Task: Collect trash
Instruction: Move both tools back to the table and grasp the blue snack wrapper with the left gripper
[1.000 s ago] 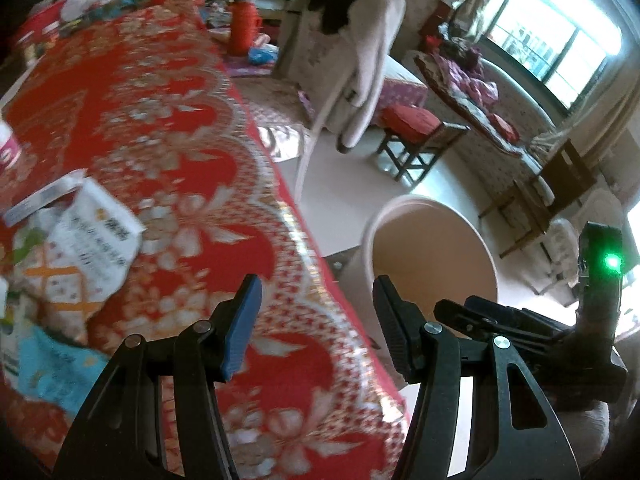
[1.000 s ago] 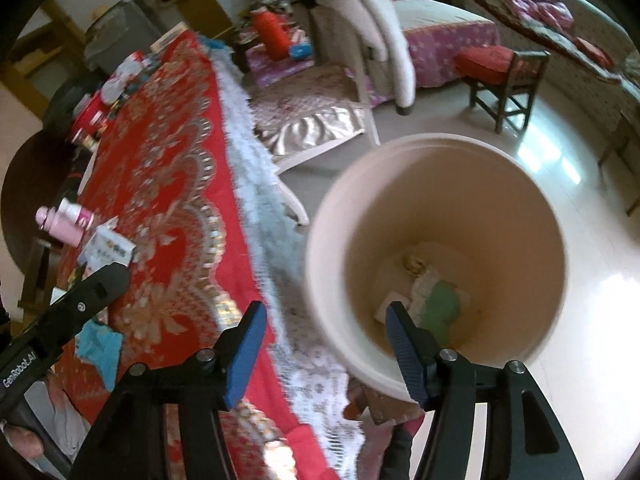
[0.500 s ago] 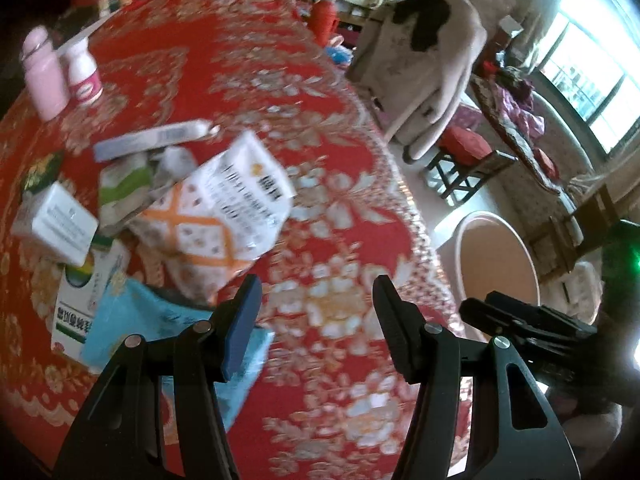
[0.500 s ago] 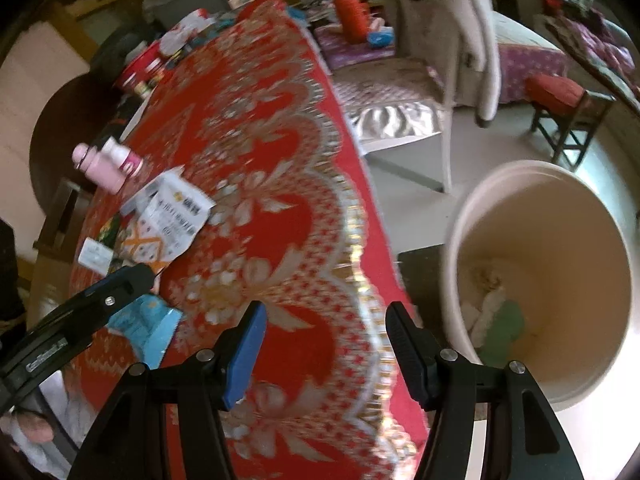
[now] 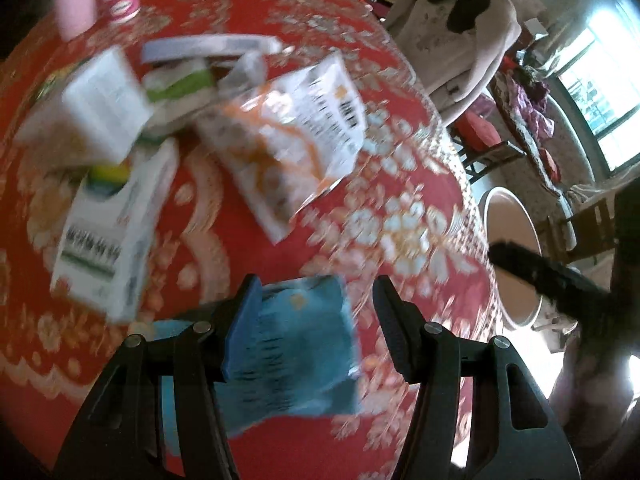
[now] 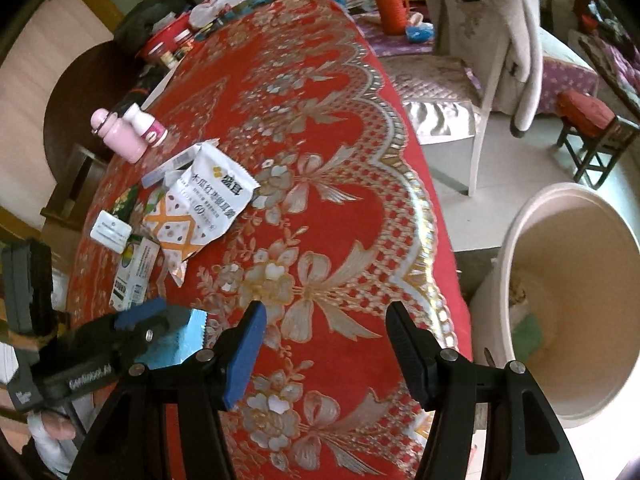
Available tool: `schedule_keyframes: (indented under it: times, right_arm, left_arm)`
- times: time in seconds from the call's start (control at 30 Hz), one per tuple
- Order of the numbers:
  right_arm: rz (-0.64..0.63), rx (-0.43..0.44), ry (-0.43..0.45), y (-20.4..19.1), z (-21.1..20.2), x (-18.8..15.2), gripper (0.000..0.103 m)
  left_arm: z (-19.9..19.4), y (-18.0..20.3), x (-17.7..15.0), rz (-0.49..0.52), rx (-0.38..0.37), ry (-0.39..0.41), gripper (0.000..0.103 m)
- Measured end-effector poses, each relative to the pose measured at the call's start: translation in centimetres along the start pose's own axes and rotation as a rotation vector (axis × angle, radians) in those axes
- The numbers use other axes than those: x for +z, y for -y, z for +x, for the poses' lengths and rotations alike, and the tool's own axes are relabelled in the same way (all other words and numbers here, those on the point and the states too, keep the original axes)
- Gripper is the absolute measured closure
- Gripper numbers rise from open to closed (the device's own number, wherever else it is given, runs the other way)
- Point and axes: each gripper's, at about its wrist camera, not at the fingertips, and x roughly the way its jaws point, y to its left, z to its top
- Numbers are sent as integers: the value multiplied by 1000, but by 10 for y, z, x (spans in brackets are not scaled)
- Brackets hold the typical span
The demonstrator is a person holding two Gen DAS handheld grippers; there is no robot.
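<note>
Trash lies in a pile on the red flowered tablecloth: a white and orange snack bag, a green and white carton, a small white box and a blue wrapper. My left gripper hangs open just over the blue wrapper, which shows between its fingers; the view is blurred. My right gripper is open over bare cloth near the table's edge, holding nothing. A beige bin stands on the floor beside the table with some trash at its bottom.
A pink bottle and a white bottle stand behind the pile. Jars and bags crowd the table's far end. A chair draped with a coat, a red-cushioned stool and a red thermos are on the floor beyond.
Both grippers swung away from the bin toward the table. The left one came down over the trash pile to the blue wrapper. Both stayed open.
</note>
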Motion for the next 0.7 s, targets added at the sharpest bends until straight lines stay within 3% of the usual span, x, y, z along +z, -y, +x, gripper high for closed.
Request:
schedule_keyframes:
  times: [0.4, 0.6, 0.7]
  right_arm:
    - [-120, 71, -86, -43, 29, 2, 42]
    - [-161, 89, -128, -52, 35, -6, 42]
    - [-182, 95, -160, -52, 35, -13, 42]
  left_arm:
    - [-48, -38, -34, -54, 55, 44, 47]
    - [-48, -67, -27, -133, 93, 71, 47]
    - [-41, -73, -26, -144, 128, 45, 47]
